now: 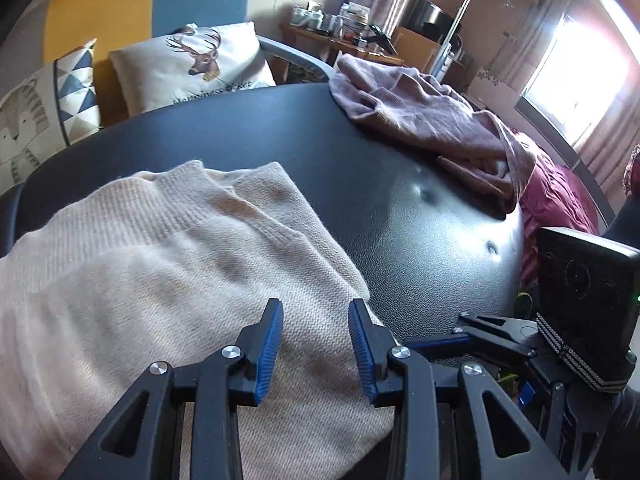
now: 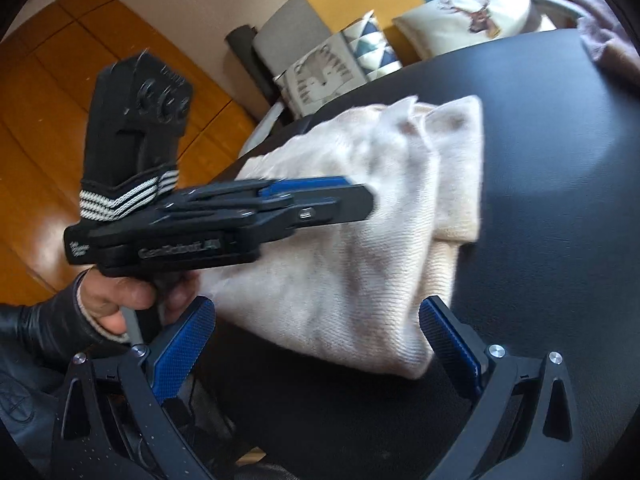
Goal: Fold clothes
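On the left side of the black table [image 1: 280,140], a folded cream sweater [image 1: 160,280] is lying in a thick rectangle, its ribbed neck edge pointing away toward the sofa cushions [image 1: 192,64] beyond the table's far rim. The left gripper [image 1: 316,344] is hovering over the sweater's near right corner with its blue-padded fingers [image 1: 268,352] standing moderately apart and nothing between them. In the right wrist view this same left gripper [image 2: 360,196] is showing side-on, the person's left hand [image 2: 132,300] wrapping its handle, its tip lying over the middle of the cream sweater [image 2: 360,260]; whether the tip is touching the knit cannot be told, as the frame is blurred there.

Moving right along the table, a bare stretch of black top is separating the sweater from a crumpled mauve garment [image 1: 432,120], which is lying in a loose heap at the table's far right edge. Just past that edge, a dark red cloth [image 1: 556,200] is lying below the mauve one.

The right gripper [image 2: 316,344] is sitting at the table's near edge, its fingers spread wide and holding nothing, with the near corner of the sweater lying between them from this view. From the left wrist view, part of the right gripper [image 1: 580,300] is showing at the table's right side.
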{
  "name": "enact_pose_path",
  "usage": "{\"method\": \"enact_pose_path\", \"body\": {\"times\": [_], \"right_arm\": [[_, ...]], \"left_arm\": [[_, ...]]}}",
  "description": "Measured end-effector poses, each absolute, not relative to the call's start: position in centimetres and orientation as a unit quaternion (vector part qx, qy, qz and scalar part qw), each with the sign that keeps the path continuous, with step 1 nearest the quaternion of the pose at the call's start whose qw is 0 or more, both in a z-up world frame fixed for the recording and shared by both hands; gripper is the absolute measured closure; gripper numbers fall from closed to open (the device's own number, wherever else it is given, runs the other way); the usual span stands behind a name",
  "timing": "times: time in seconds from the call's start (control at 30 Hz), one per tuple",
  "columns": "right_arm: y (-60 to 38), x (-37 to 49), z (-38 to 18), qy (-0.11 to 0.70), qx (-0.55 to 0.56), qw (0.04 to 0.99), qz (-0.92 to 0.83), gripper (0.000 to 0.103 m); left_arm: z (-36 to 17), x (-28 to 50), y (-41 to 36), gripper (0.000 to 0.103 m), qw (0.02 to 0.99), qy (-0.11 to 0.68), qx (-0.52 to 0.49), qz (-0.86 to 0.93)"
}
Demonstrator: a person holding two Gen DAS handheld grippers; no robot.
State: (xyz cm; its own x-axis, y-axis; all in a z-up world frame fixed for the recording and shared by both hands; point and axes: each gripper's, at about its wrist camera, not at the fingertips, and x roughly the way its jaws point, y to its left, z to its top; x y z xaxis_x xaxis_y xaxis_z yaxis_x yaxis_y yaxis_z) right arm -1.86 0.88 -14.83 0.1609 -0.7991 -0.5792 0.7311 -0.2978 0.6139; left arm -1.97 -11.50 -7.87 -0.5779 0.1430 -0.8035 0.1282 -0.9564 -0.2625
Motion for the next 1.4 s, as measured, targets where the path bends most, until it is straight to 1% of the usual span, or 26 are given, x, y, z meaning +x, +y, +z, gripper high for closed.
{"method": "enact_pose_path", "body": {"times": [0.33,0.57,0.7,0.77,0.83,0.9,1.0,1.2,1.4], "right_arm": [[0.4,-1.2,-15.9,-0.009,0.504,0.615,-0.606,0.0],[1.0,0.2,-16.0,0.009,0.507,0.624,-0.595,0.0],[0.9,0.4,-16.1,0.009,0.507,0.619,-0.6,0.0],[1.1,0.4,-15.8,0.006,0.501,0.607,-0.617,0.0],[1.5,0.0,-15.6,-0.015,0.493,0.596,-0.633,0.0],[1.8,-0.6,-15.3,-0.038,0.486,0.581,-0.651,0.0],[2.1,-1.0,-15.0,-0.043,0.475,0.547,-0.688,0.0],[2.9,-1.9,-15.2,-0.047,0.469,0.501,-0.726,0.0],[4.0,-2.4,-14.7,-0.048,0.459,0.46,-0.759,0.0]], "left_arm": [[-9.9,-4.0,-11.7,0.069,-0.009,-0.128,-0.479,0.868],[-10.5,-4.3,-12.0,0.069,-0.024,-0.119,-0.476,0.871],[-10.3,-4.1,-12.2,0.069,-0.02,-0.132,-0.474,0.87],[-9.8,-3.7,-12.8,0.069,-0.017,-0.16,-0.474,0.866],[-9.1,-3.1,-13.5,0.069,-0.02,-0.182,-0.468,0.864],[-8.7,-2.8,-14.0,0.069,-0.025,-0.192,-0.466,0.863],[-8.5,-2.8,-14.7,0.069,-0.03,-0.207,-0.469,0.858],[-7.4,-1.9,-16.0,0.069,-0.048,-0.217,-0.461,0.859],[-7.1,1.3,-17.6,0.069,-0.082,-0.218,-0.453,0.861]]}}
